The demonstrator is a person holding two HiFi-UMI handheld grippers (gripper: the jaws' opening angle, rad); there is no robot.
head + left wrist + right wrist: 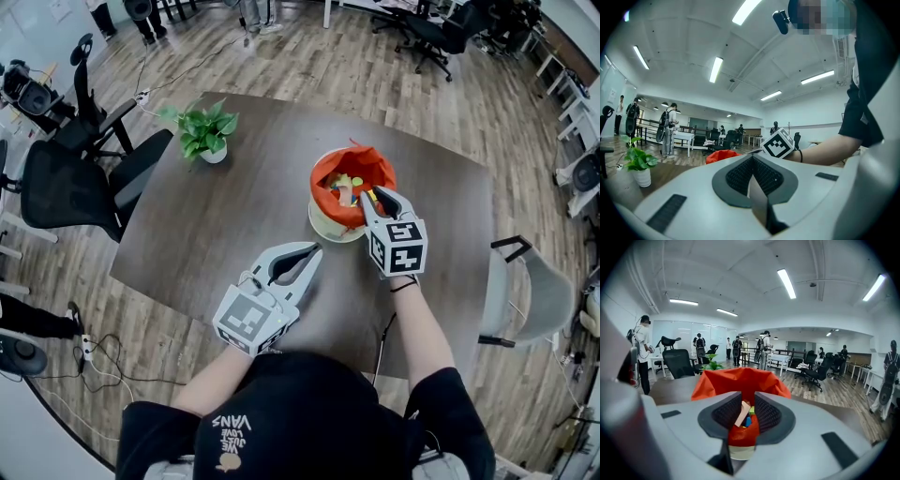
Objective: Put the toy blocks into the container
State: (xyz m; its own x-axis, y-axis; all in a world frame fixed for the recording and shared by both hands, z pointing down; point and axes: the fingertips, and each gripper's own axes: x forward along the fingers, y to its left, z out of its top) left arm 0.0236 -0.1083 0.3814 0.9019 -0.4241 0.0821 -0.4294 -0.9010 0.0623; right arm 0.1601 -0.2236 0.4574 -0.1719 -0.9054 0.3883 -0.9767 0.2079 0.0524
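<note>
Right tongs (372, 195): narrowly parted, tipped down over the near rim of the container (328, 228), pads pressing on nothing. Seen through the gap in the right gripper view (747, 408): a tan block (742, 414) leaning at a tilt, with scraps of blue and green beside it. Contact between that block and the left-hand pad: impossible to tell.

Left tongs (314, 251): closed tight, nothing between, held level above the worktop (216, 225), nearer the person than the container and off to its left. Same closed state in the left gripper view (752, 171), pads meeting along one line.

Container: a cream tub lined with an orange bag (323, 183), standing right of centre on the dark worktop, bag edges flaring above the rim. Toy blocks (349, 186): lying inside, a mixed heap of pink, yellow and green.

Marker cube (401, 246) of the right tongs just short of the tub, on the person's side. Potted plant (204, 131) towards the far left corner of the worktop, well apart from the tub. Black office chair (75, 183) at the left edge, grey chair (534, 291) at the right.
</note>
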